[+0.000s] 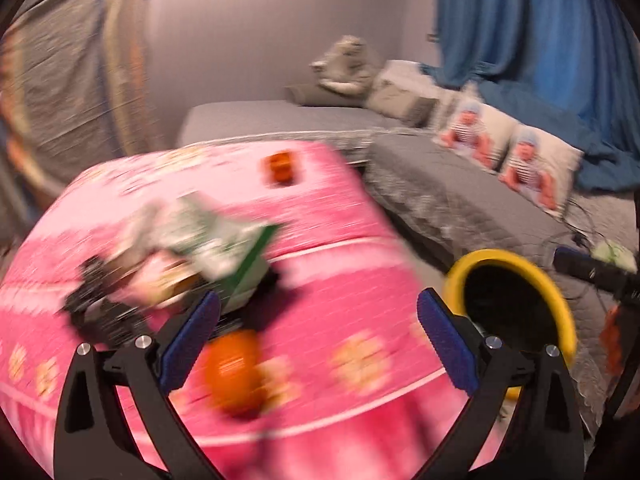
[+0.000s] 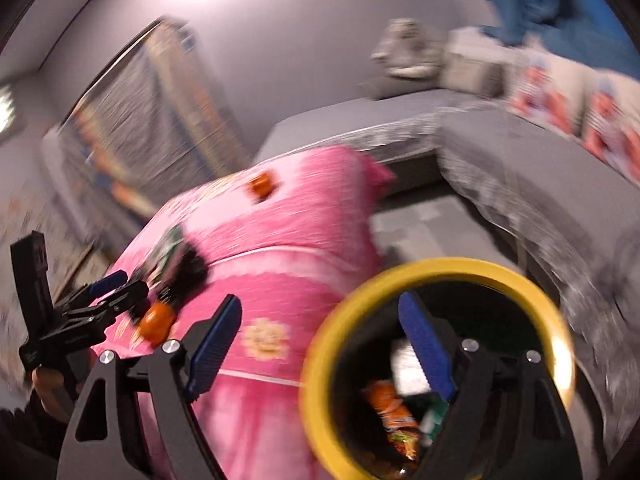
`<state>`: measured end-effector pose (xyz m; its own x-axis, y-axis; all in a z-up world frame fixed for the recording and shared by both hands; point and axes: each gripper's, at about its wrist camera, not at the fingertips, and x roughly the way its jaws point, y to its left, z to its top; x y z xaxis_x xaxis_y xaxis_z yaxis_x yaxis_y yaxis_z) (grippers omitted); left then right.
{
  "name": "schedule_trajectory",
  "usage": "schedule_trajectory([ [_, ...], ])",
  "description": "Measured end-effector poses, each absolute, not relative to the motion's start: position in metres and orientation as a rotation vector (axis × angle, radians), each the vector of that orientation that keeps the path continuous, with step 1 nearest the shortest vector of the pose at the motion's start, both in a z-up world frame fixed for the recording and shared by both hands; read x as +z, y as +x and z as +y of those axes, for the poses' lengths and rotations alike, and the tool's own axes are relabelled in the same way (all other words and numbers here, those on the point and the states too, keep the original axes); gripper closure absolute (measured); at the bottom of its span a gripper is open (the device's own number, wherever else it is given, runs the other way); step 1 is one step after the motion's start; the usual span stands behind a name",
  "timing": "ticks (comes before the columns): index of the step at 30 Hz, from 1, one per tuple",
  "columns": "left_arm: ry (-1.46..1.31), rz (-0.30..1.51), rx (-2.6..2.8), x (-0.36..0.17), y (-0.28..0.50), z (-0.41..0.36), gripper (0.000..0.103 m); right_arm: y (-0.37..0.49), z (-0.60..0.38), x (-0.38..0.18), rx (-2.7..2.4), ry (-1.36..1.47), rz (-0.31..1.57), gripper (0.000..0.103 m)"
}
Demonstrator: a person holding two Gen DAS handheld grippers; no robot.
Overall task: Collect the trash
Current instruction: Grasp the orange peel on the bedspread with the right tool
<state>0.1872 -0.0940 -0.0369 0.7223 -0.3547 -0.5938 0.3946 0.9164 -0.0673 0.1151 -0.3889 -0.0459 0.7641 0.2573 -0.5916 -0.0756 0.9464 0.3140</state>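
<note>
A heap of green and white wrappers (image 1: 208, 248) and a black item (image 1: 92, 308) lie on the pink flowered tablecloth (image 1: 340, 264). An orange ball-like piece (image 1: 236, 372) sits in front of them and a small orange piece (image 1: 282, 168) lies farther back. My left gripper (image 1: 320, 340) is open above the cloth, its pads clear of the orange piece. The yellow-rimmed bin (image 2: 436, 276) stands right of the table with orange and green wrappers (image 2: 392, 412) inside. My right gripper (image 2: 320, 344) hangs open and empty, one finger over the bin's mouth. All is motion-blurred.
A grey corner sofa (image 1: 460, 200) with printed cushions (image 1: 532, 168) runs behind and right of the table; a blue curtain (image 1: 520, 20) hangs above it. A hand (image 2: 48, 384) holds the left gripper (image 2: 120, 288) at the table's left side. Cables (image 1: 580, 236) lie on the sofa.
</note>
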Motion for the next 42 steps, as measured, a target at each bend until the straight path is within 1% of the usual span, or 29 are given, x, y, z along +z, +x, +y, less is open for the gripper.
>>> schedule_trajectory([
  [5,-0.009,0.668,-0.243,-0.047,0.180,-0.003,0.009,0.178,-0.328,-0.030,0.226,0.138,0.695,0.025],
  [10,-0.080,0.649,-0.144,-0.046,0.175,0.052,0.009,0.296,-0.292,-0.032,0.182,0.090,0.757,0.025],
  [13,-0.129,0.651,-0.110,-0.047,0.179,0.073,0.009,0.378,-0.287,-0.044,0.152,0.130,0.816,0.026],
  [17,-0.147,0.653,-0.087,-0.049,0.181,0.088,0.009,0.463,-0.297,-0.068,0.099,0.253,0.930,0.039],
  [19,-0.151,0.661,-0.090,-0.053,0.184,0.094,0.009,0.490,-0.300,-0.078,0.108,0.322,0.969,0.039],
  [23,-0.151,0.681,-0.106,-0.060,0.190,0.094,0.009,0.513,-0.290,-0.092,0.082,0.287,1.011,0.039],
  [25,-0.152,0.685,-0.113,-0.064,0.193,0.093,0.009,0.524,-0.286,-0.100,0.093,0.312,1.041,0.039],
  [31,-0.139,0.699,-0.132,-0.069,0.197,0.085,0.009,0.539,-0.270,-0.107,0.089,0.285,1.062,0.061],
  [32,-0.128,0.700,-0.132,-0.068,0.196,0.082,0.009,0.539,-0.269,-0.106,0.095,0.288,1.058,0.070],
  [33,-0.119,0.698,-0.135,-0.068,0.196,0.081,0.009,0.540,-0.267,-0.105,0.107,0.295,1.055,0.075],
  [36,-0.078,0.689,-0.155,-0.065,0.192,0.070,0.009,0.531,-0.264,-0.103,0.165,0.298,1.060,0.083],
  [38,-0.056,0.687,-0.171,-0.064,0.191,0.062,0.009,0.522,-0.264,-0.100,0.203,0.298,1.050,0.085],
  [42,-0.032,0.701,-0.246,-0.062,0.189,0.041,0.009,0.491,-0.280,-0.082,0.266,0.339,1.000,0.086],
])
